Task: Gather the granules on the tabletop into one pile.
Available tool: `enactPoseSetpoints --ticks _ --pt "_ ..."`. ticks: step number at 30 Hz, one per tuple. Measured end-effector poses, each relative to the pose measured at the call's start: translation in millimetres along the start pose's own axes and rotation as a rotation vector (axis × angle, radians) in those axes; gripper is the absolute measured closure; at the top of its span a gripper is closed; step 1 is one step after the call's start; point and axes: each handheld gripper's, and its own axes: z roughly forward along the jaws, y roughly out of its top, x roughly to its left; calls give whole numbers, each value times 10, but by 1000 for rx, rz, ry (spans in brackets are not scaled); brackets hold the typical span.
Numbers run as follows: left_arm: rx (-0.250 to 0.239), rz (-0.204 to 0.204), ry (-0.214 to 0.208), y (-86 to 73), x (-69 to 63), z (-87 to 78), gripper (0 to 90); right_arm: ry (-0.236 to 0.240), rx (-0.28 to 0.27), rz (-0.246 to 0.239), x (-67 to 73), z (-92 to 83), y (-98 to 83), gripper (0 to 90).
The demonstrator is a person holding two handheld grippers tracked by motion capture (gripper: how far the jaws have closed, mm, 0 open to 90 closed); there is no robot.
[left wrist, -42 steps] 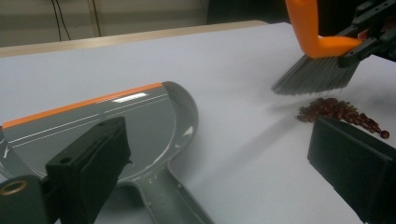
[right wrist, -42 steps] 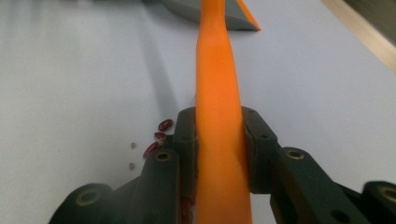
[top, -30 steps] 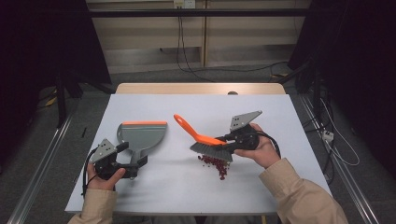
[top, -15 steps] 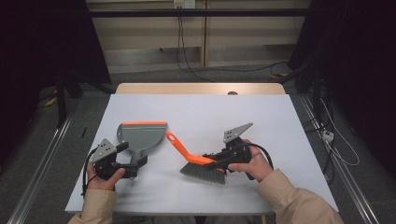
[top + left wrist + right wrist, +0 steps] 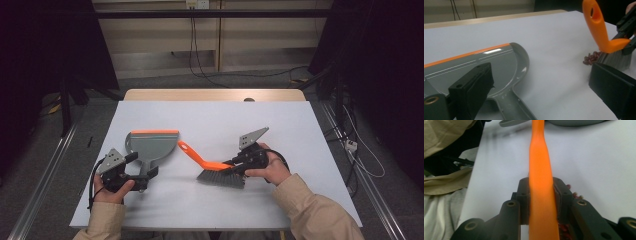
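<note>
From the high view I see my right gripper (image 5: 236, 166) closed on the orange handle of the hand brush (image 5: 212, 170), whose grey bristles rest on the white table (image 5: 210, 120) a little right of its middle, toward the near edge. My left gripper (image 5: 142, 170) sits at the near left part of the table, at the handle of the grey dustpan (image 5: 152, 146), whose orange lip faces the far edge; whether the jaws clamp that handle I cannot tell from here.

In the left gripper view, the dustpan (image 5: 486, 67) lies flat and its handle runs down between my two black jaws, which stand wide apart and seem clear of it. To the right, the brush (image 5: 604, 37) stands on its bristles, with a small heap of dark red bits (image 5: 592, 58) just beside them.

In the right gripper view, the jaws press both sides of the brush handle (image 5: 541, 185), which points toward the dustpan (image 5: 571, 122) at the top edge. A few red bits (image 5: 574, 194) peek out beside the right jaw.
</note>
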Motion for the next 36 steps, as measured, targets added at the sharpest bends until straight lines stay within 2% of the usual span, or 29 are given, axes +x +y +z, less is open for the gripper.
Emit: enactPoseSetpoints --ticks 9,14,17,19,23,28,30,32,34,36 --pt "2 -4 2 -13 18 -3 52 -24 -11 -15 -146 4 79 713" --pt "1 -1 -3 -10 16 -4 52 -21 -50 12 -138 4 132 713" --pt "-1 -2 -8 -11 12 -3 52 -57 -80 42 -94 -48 166 713" --pt "-1 -4 -12 -13 9 0 52 -131 -91 79 -36 -106 196 713" --pt "-1 -3 -23 -10 3 9 52 -331 -99 138 95 -248 250 713" --pt "-6 0 -41 -3 -15 9 52 -546 -126 235 252 -369 191 713" --pt "-8 -2 -47 -5 -18 9 52 -624 -140 266 307 -397 128 713" --pt "-7 -3 -53 -7 -23 9 52 -681 -158 317 349 -421 54 713" --pt "-9 -8 -61 -7 -30 11 52 -758 -149 336 394 -430 -19 713" --pt "-11 -6 -67 -2 -36 12 52 -812 -158 366 423 -432 -99 713"
